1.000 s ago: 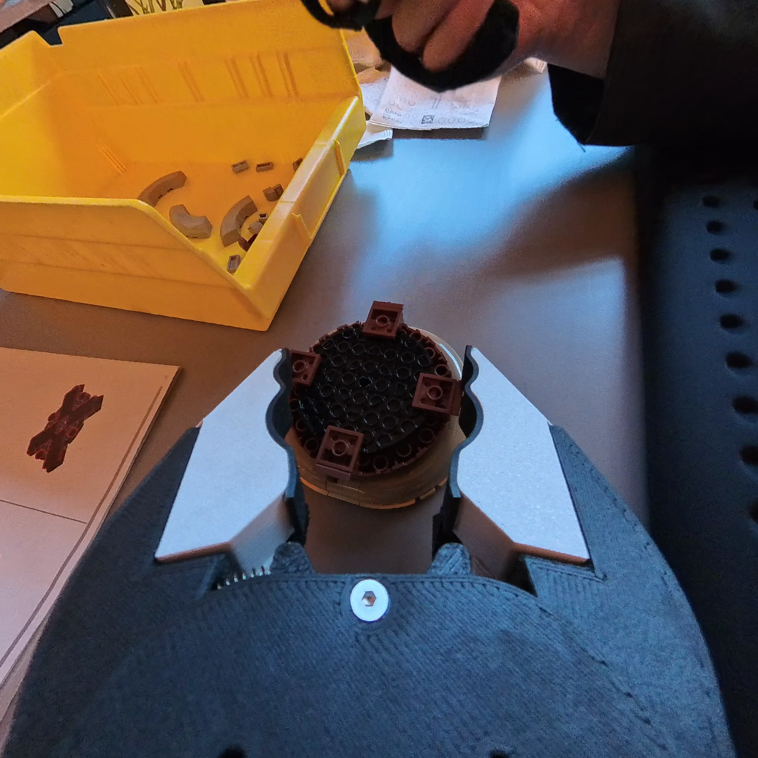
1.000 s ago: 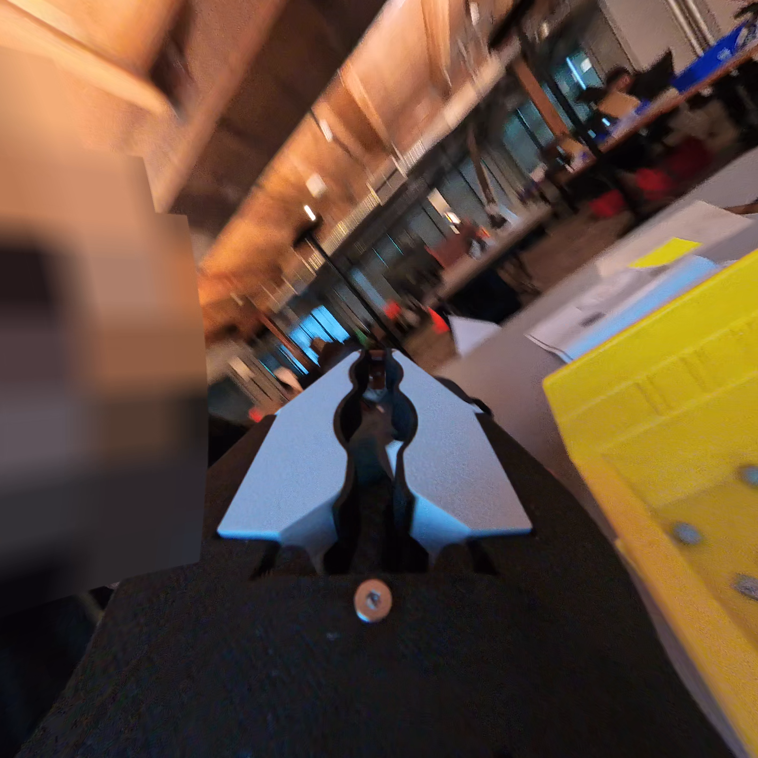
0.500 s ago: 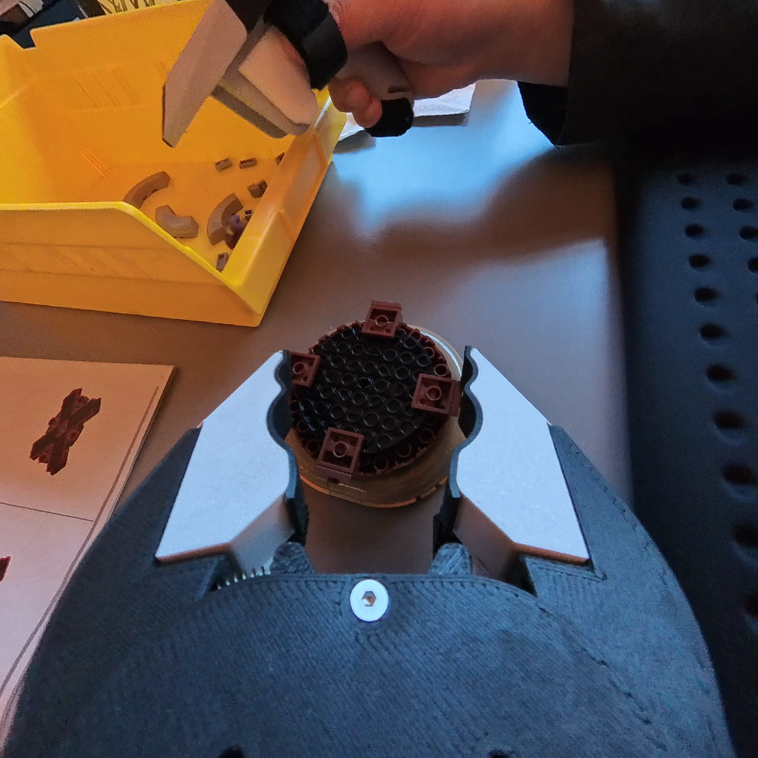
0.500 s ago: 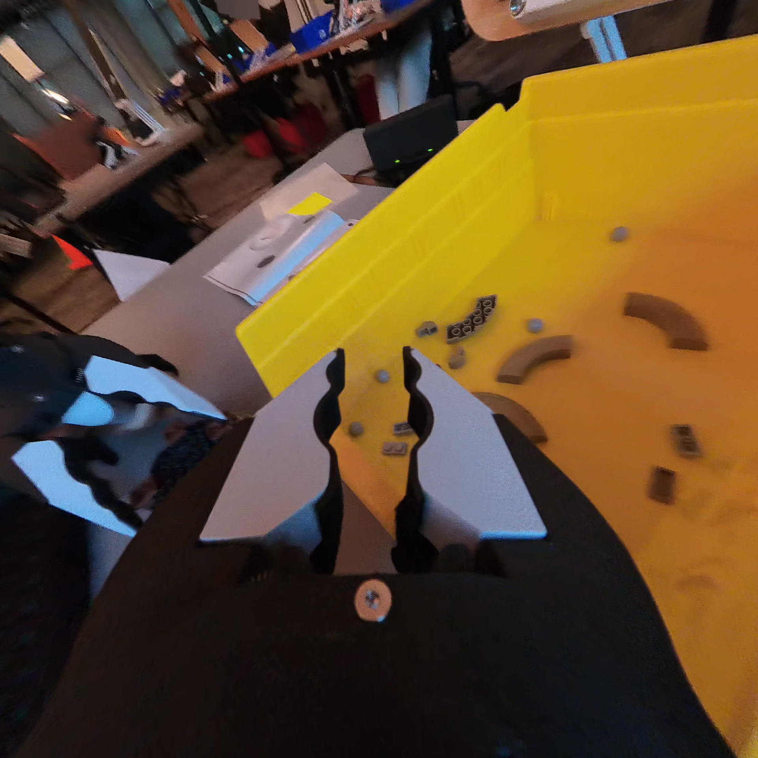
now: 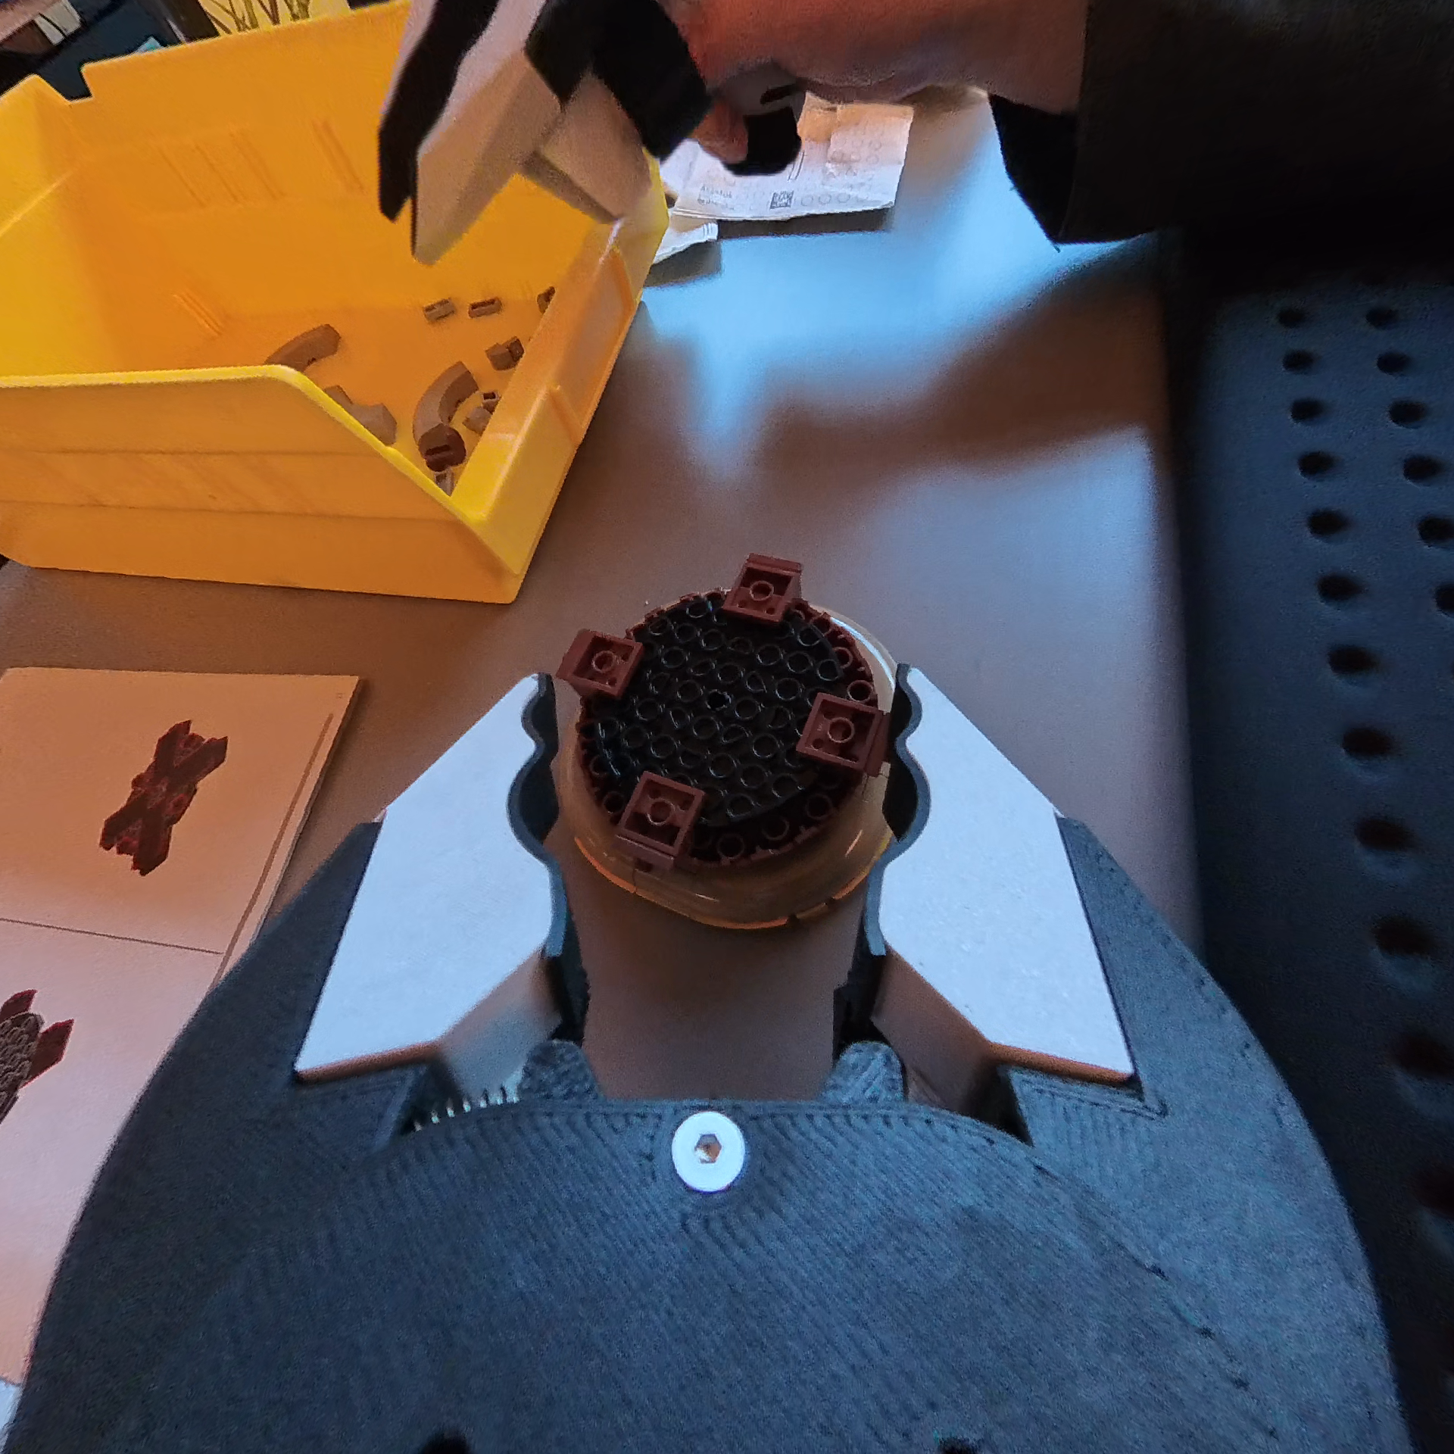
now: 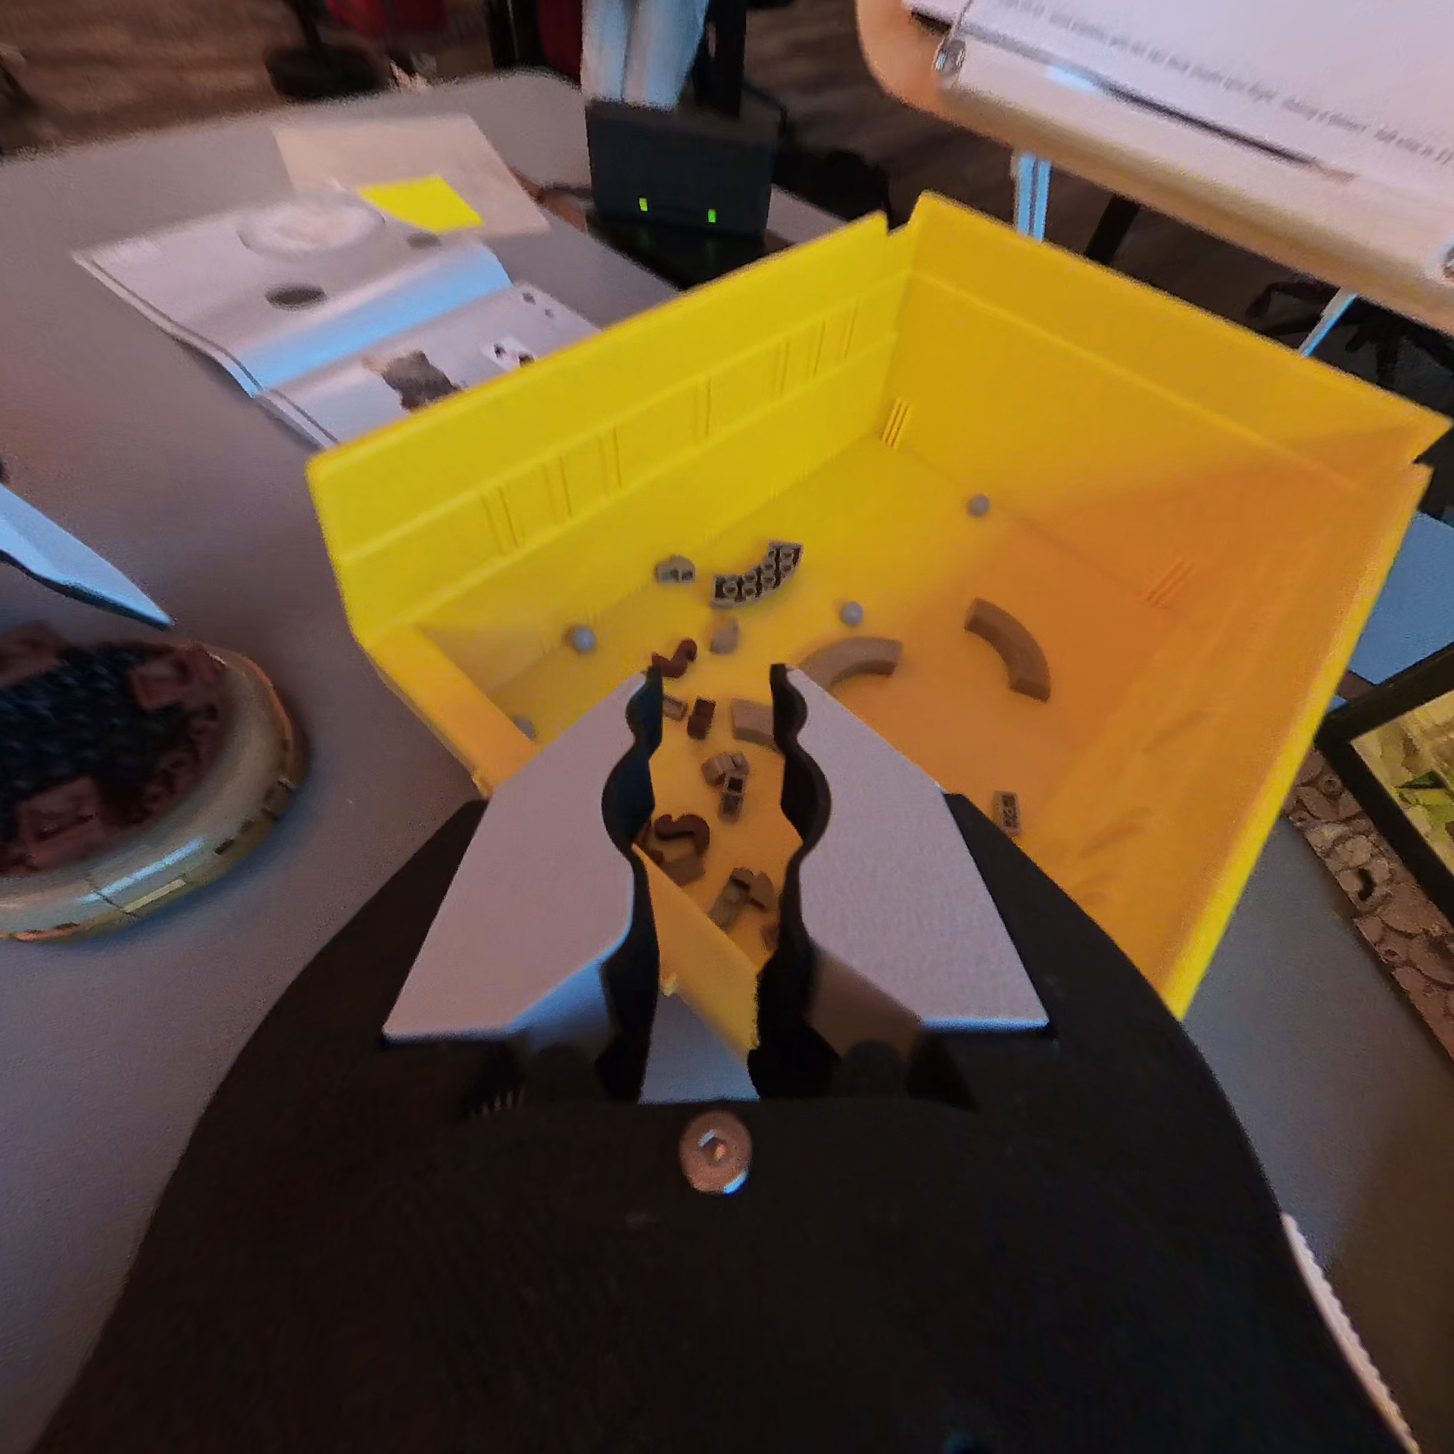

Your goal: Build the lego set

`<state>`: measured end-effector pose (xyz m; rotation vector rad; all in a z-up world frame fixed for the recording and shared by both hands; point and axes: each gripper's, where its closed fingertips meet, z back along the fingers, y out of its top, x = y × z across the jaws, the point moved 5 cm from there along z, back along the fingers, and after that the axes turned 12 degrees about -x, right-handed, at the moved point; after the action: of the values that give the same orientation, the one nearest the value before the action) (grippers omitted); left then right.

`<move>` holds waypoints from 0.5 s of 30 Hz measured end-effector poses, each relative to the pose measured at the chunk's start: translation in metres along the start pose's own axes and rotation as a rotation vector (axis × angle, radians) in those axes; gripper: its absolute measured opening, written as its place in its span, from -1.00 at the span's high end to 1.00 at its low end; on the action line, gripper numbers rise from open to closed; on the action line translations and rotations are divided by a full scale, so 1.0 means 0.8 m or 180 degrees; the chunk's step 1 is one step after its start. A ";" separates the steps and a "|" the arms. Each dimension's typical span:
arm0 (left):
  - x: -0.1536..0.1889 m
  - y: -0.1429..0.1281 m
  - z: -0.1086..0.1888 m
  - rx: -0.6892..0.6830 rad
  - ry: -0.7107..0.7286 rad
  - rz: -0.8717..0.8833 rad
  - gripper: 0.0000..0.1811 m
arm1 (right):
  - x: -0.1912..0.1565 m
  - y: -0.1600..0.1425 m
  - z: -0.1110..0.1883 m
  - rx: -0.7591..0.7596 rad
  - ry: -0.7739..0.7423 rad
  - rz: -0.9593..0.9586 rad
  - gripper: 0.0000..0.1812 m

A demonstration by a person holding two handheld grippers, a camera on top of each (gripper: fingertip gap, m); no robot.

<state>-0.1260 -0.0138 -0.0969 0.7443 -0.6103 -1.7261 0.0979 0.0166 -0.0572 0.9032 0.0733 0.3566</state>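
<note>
My left gripper (image 5: 720, 692) is shut on a round lego build (image 5: 724, 732) that rests on the grey table: a black studded disc with several reddish-brown bricks at its edge on a tan rim. It also shows in the right wrist view (image 6: 118, 779) at far left. My right gripper (image 6: 712, 677) is open and empty, hovering over the near corner of the yellow bin (image 6: 629, 440). The bin holds tan arch pieces (image 6: 854, 657), a grey curved plate (image 6: 759, 578) and dark brown curved pieces (image 6: 677, 834). The left wrist view shows the right gripper (image 5: 511, 228) above the bin (image 5: 236, 472).
An instruction booklet (image 5: 157, 787) lies at the left of the build. Papers (image 5: 787, 173) lie behind the bin, and another booklet (image 6: 354, 315) lies beyond it. A black device (image 6: 677, 173) stands at the table's far edge. A dark perforated surface (image 5: 1337, 708) borders the right.
My right gripper swung from pointing out at the room down over the bin, and its fingers opened. The build turned and shifted slightly between the left fingers.
</note>
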 end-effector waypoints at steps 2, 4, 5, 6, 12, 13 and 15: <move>-0.001 -0.002 0.002 -0.0013 0.0013 -0.0010 0.06 | -0.001 -0.007 -0.009 -0.0205 -0.0154 0.0147 0.72; -0.003 -0.004 0.004 -0.0014 0.0021 -0.0009 0.05 | 0.000 -0.009 -0.013 -0.0282 -0.0307 0.0258 0.75; -0.004 -0.004 0.005 -0.0006 0.0010 -0.0002 0.05 | -0.004 -0.007 -0.013 -0.0254 -0.0264 0.0256 0.76; -0.004 -0.005 0.005 0.0006 -0.0013 0.0017 0.05 | -0.014 -0.003 -0.012 -0.0174 -0.0086 0.0230 0.77; -0.003 -0.006 0.004 0.0028 -0.0097 0.0045 0.09 | -0.147 0.008 0.028 0.0210 0.1834 0.1104 0.83; -0.002 -0.006 0.004 0.0036 -0.0082 0.0018 0.10 | -0.159 -0.002 0.025 0.0016 0.1863 0.1254 0.82; 0.001 -0.004 0.005 0.0066 -0.0084 -0.0030 0.13 | -0.177 -0.022 0.017 -0.0325 0.1957 0.1477 0.82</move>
<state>-0.1310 -0.0135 -0.0968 0.7408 -0.6445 -1.7430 -0.0273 -0.0508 -0.0749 0.6766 0.4107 1.0557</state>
